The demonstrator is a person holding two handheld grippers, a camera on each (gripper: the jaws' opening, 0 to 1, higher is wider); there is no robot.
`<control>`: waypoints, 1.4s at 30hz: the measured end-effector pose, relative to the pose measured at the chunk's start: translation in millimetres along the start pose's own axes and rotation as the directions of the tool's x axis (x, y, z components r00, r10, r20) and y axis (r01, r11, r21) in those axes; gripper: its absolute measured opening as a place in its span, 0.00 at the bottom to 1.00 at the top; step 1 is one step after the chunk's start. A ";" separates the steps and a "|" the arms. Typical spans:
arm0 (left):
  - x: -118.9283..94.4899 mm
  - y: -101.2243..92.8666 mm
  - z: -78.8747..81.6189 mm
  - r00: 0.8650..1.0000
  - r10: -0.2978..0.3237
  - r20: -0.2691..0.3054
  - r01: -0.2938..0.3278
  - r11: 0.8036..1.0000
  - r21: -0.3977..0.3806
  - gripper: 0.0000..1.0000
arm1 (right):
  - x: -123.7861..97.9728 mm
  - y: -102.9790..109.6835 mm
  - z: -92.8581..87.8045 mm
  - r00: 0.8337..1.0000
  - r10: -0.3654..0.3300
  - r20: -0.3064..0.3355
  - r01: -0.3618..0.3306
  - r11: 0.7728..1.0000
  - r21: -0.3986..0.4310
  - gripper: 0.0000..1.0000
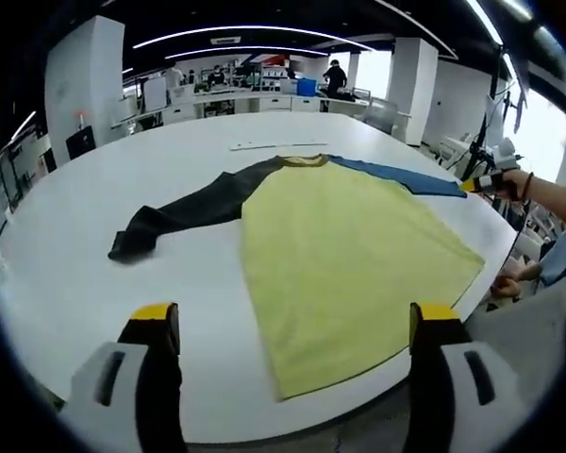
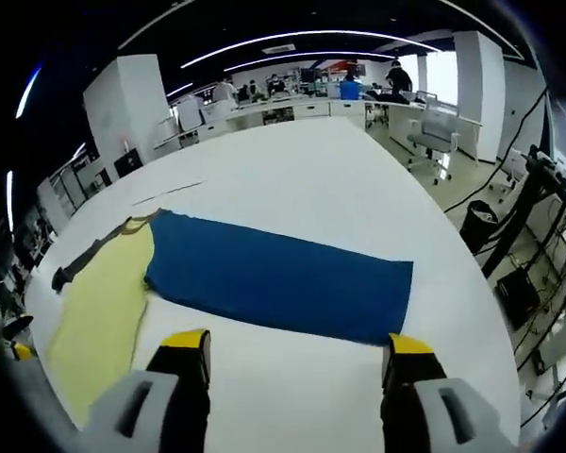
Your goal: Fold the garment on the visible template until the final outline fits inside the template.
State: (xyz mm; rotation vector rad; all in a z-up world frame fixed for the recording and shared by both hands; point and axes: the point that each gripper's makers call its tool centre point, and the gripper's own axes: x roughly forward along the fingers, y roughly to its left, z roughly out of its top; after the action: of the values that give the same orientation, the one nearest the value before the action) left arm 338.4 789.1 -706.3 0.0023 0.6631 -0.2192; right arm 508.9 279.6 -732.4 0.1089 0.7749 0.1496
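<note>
Both tongs stand with their jaws spread wide and nothing between them. Seen in the left gripper view, the left tongs [image 1: 297, 326] hover over the near edge of the white table [image 1: 75, 255], their yellow-tipped jaws either side of the bottom hem of the shirt [image 1: 344, 250]. That shirt lies flat on the table, a pale yellow body with a dark collar at the far end. Its black sleeve [image 1: 184, 215] stretches out to the left across the white surface and ends in a crumpled cuff, while its blue sleeve [image 1: 401, 176] runs to the right toward the table edge. At the tip of the blue sleeve, a hand [image 1: 514, 181] holds the other tongs [image 1: 476, 184], whose yellow tip sits just beside the cuff; whether it touches the cloth is too small to tell. A thin pale strip [image 1: 278, 145] lies on the table beyond the collar, apart from the shirt.

From the right gripper view, the right tongs [image 2: 297, 354] hang just short of the long edge of the blue sleeve [image 2: 278, 274], which lies smooth and flat across the table [image 2: 340, 170]. The yellow body [image 2: 104, 302] spreads to the left, and the black sleeve [image 2: 85, 260] trails off beyond it. Desks, chairs and a few people fill the room behind.
</note>
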 end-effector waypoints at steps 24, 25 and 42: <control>-2.3 9.2 3.7 0.999 0.037 0.022 -0.036 0.999 -0.023 0.91 | 18.0 -57.6 -11.1 0.978 -0.198 -0.064 0.196 0.980 -0.026 0.26; -2.2 9.5 3.4 0.999 0.037 0.021 -0.037 0.999 -0.024 0.91 | 18.5 -56.5 -10.9 0.978 -0.197 -0.063 0.197 0.980 -0.017 0.24; -7.8 14.7 11.1 0.997 0.048 0.063 -0.047 0.999 -0.014 0.90 | 22.8 -57.7 -7.2 0.969 -0.238 -0.063 0.240 0.971 0.021 0.00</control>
State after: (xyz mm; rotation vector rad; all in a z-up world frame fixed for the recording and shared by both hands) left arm 342.2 804.3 -693.8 -0.0011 0.6007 -0.1683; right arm 525.3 227.2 -762.1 0.0376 0.8441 -0.0877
